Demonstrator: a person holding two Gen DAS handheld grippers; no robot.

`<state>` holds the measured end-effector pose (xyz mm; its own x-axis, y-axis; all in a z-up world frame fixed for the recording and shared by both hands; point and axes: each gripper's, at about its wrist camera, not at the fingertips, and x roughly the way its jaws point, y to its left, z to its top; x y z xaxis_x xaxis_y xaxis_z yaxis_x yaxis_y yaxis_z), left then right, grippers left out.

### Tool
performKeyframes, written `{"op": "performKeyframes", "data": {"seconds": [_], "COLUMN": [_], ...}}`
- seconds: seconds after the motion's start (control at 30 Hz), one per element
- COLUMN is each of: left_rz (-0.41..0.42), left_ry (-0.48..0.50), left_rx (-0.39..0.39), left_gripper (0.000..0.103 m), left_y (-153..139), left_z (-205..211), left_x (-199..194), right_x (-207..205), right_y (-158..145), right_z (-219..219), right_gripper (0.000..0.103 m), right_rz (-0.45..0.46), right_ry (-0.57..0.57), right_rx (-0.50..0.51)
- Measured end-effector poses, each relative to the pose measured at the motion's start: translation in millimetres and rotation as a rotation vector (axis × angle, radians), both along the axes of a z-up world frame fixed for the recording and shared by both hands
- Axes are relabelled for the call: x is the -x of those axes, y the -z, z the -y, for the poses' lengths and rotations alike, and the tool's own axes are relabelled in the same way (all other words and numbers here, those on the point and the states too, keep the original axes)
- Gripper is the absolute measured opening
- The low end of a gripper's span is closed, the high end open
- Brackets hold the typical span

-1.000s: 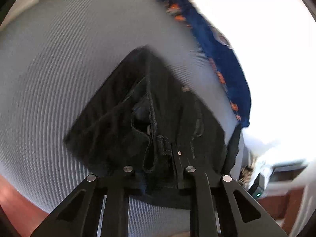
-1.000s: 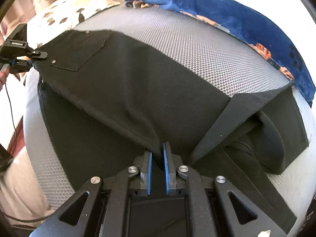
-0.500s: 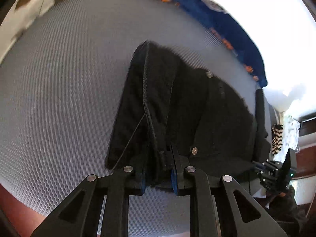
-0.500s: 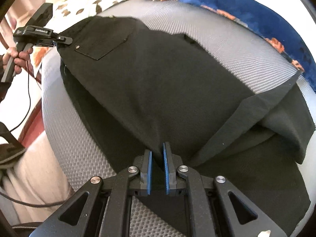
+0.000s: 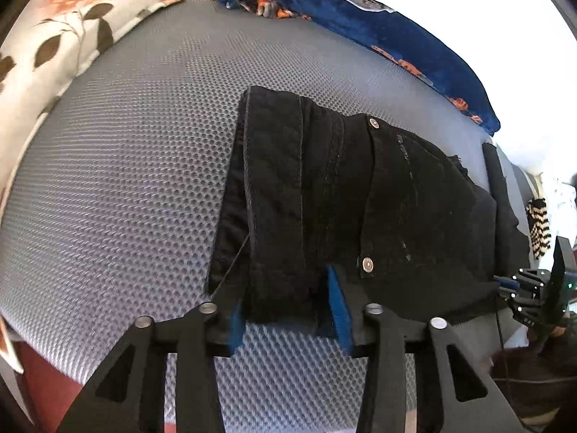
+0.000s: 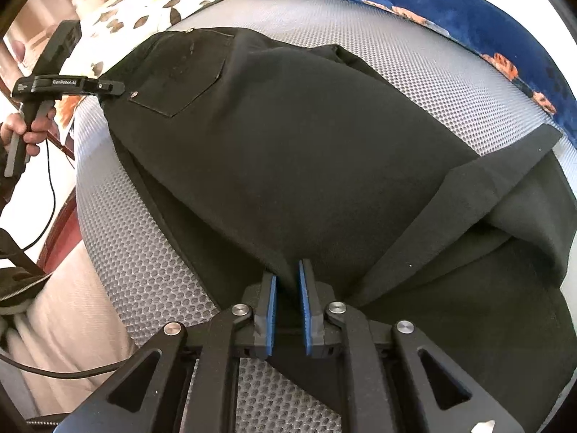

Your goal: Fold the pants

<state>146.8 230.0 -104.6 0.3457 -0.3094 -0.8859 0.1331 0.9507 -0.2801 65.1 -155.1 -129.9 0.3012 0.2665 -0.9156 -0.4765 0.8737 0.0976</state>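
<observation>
The black pants (image 6: 288, 151) lie on a grey mesh mattress (image 5: 119, 187), already doubled lengthwise, one leg laid over the other, with a back pocket facing up at the waist end and the lower legs turned over in a loose fold at the other end. In the left wrist view the left gripper (image 5: 285, 306) sits at the near corner of the waistband; its jaws have just been opening, and now stand partly apart with the waistband edge between the blue pads but not visibly pressed by them, so this end reads as released. In the right wrist view the right gripper (image 6: 286, 299) has its jaws nearly together on a pinch of cloth at the near edge of the legs, close to where the hem fold begins; they have just eased a little wider, yet the fabric still looks nipped between the pads. A floral pillow (image 5: 65, 25) and a blue blanket (image 5: 396, 36) lie beyond the pants along the far side of the bed. The lengthwise fold looks done; what seems left is to let go here, tidy the slanted hem fold, and fold the length across once or twice into a compact stack.
</observation>
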Motion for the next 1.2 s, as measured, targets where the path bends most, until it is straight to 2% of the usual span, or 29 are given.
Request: {"op": "performKeyframes", "data": {"seconds": [0.03,0.1,0.27,0.4,0.5,0.6,0.73,0.83,0.97,1.2], "left_rz": [0.003,0.028,0.169,0.316,0.373,0.364,0.331,0.308,0.278,0.268], "left_ry": [-0.008,-0.012,-0.029,0.097,0.244,0.411,0.554,0.647,0.689,0.695], "left_rx": [-0.012,-0.031,-0.158,-0.210,-0.194,-0.152,-0.127,-0.124,-0.079,-0.030], "left_gripper": [0.050,0.051,0.051,0.051,0.051,0.051,0.051,0.051,0.051,0.051], "left_y": [-2,-10,-43,-58,-57,-41,-18,-1,14,25], "left_z": [0,0,11,65,106,163,222,259,305,352], "left_x": [3,13,44,65,82,90,92,94,88,92], "right_x": [0,1,5,7,10,15,27,35,42,24], "right_y": [0,0,-2,-10,-17,-29,-51,-64,-74,-68], "right_z": [-1,-2,-7,0,9,26,67,101,151,215], "right_gripper": [0.017,0.027,0.032,0.034,0.034,0.034,0.034,0.034,0.036,0.036], "right_rz": [-0.001,-0.009,0.011,0.017,0.028,0.020,0.020,0.029,0.049,0.021], "right_ry": [-0.004,-0.009,-0.012,0.007,0.033,0.084,0.175,0.260,0.395,0.596], "right_rx": [-0.003,-0.025,-0.025,-0.063,-0.088,-0.139,-0.214,-0.225,-0.237,-0.346]}}
